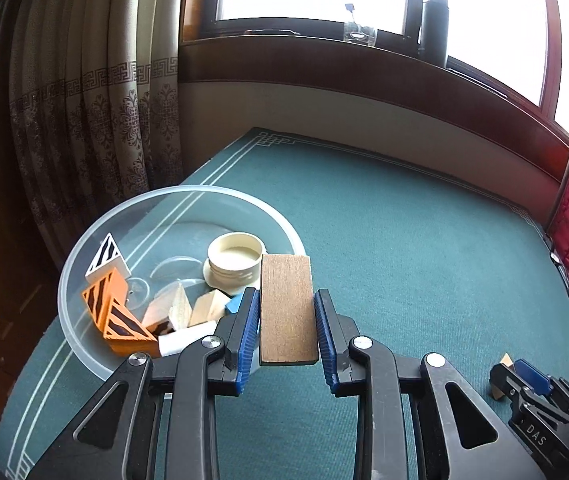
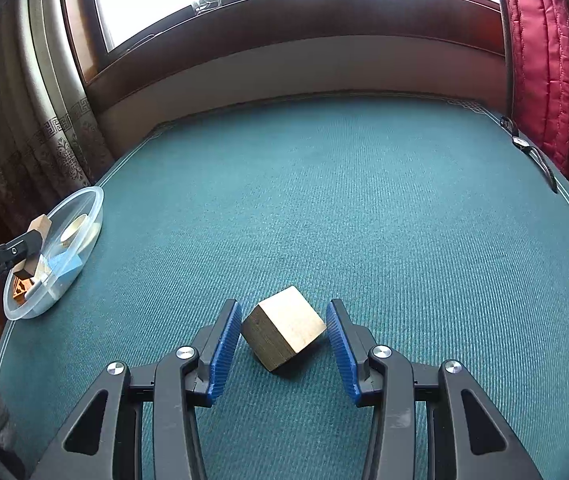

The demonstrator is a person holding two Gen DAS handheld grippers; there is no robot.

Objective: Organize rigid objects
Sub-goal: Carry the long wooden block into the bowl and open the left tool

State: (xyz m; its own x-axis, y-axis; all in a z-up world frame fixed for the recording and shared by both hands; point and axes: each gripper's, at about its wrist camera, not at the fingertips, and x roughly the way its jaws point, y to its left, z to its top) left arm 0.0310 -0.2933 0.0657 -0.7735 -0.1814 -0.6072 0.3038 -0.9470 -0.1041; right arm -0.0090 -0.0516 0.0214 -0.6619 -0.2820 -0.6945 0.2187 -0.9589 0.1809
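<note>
My left gripper [image 1: 287,300] is shut on a flat brown wooden block [image 1: 287,308] and holds it over the near right rim of a clear plastic bowl [image 1: 84,240]. The bowl holds an orange striped piece [image 1: 104,304], a white striped wedge [image 1: 106,260], a cream jar lid [image 1: 236,258] and several pale wood blocks [image 1: 172,308]. My right gripper [image 2: 284,320] is down at the green tabletop, with its blue pads against two opposite corners of a wooden cube [image 2: 284,326] that rests on the cloth. The right gripper [image 1: 518,376] also shows low at the right of the left wrist view.
The bowl [image 2: 92,200] sits at the left edge of the green cloth-covered table [image 2: 344,200]. A curtain [image 1: 84,100] hangs behind it. A window sill with a glass [image 1: 360,32] and a dark flask [image 1: 434,28] runs along the back. Red quilted fabric [image 2: 540,60] borders the right side.
</note>
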